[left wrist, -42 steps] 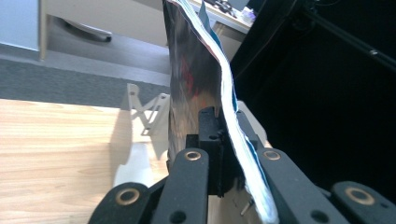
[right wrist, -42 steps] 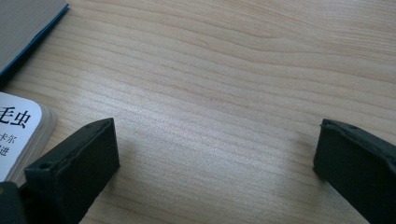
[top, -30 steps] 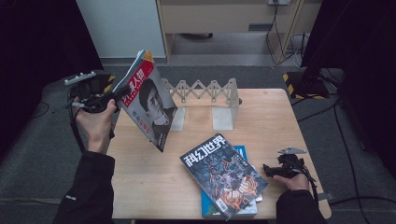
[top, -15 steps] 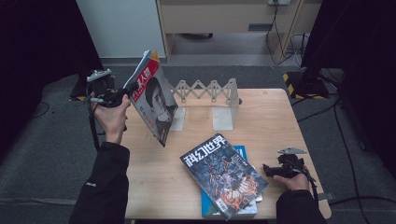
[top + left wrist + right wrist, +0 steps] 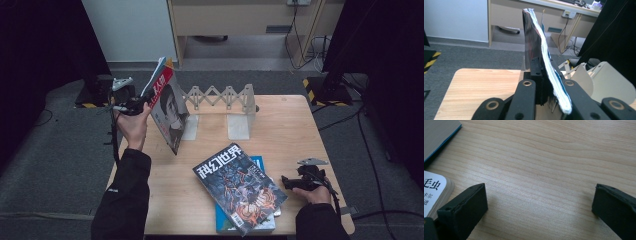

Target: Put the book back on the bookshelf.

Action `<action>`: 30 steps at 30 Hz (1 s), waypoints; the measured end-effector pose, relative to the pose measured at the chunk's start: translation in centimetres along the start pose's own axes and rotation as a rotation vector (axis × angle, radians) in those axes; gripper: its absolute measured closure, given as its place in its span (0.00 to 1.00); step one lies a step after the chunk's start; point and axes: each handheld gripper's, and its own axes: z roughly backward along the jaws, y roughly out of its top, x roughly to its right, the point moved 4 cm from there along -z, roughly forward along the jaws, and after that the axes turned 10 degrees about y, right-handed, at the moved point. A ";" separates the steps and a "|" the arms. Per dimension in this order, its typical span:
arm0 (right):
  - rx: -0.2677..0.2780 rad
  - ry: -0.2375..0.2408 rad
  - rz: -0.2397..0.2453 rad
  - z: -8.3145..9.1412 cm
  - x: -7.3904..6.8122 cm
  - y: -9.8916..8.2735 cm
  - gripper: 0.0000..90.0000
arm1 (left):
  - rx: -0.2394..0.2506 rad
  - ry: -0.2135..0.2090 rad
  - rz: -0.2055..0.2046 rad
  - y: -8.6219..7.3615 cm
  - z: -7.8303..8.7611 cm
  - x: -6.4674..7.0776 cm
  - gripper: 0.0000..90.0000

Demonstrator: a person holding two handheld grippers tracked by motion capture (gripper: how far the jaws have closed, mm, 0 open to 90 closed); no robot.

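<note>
My left gripper [image 5: 144,103] is shut on a red-covered magazine [image 5: 167,114] with a portrait on its front. It holds the magazine upright above the table's back left corner, just left of the rack. In the left gripper view the magazine [image 5: 537,42] stands edge-on between the black jaws, its pages curving right. My right gripper [image 5: 287,181] rests on the wooden table [image 5: 295,130] near the front right corner. Its jaws stand open over bare wood [image 5: 540,200] with nothing between them.
A dark-covered magazine [image 5: 240,192] lies on a blue book [image 5: 260,163] at the front middle; its corner [image 5: 434,190] shows beside my right jaw. An expanding rack [image 5: 220,94] with white dividers [image 5: 239,122] stands at the back. Dividers [image 5: 604,80] appear right of the held magazine.
My left hand has carried the magazine to the right, closer to the rack, and the magazine has turned more upright. The right gripper has stayed where it was.
</note>
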 end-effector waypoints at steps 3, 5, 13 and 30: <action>0.001 -0.001 0.002 0.0 0.0 0.0 0.00 | 0.002 0.008 -0.011 -0.5 -0.3 -0.1 0.96; 0.002 -0.001 0.000 0.0 0.0 0.0 0.00 | 0.002 0.006 -0.020 -0.8 -0.4 0.0 0.96; 0.001 0.000 -0.003 0.0 0.0 0.0 0.00 | -0.015 -0.016 -0.014 -1.4 -0.4 -0.2 0.96; 0.003 -0.001 -0.005 0.0 -0.1 0.0 0.00 | -0.168 -0.096 -0.054 -2.0 0.6 -0.3 0.90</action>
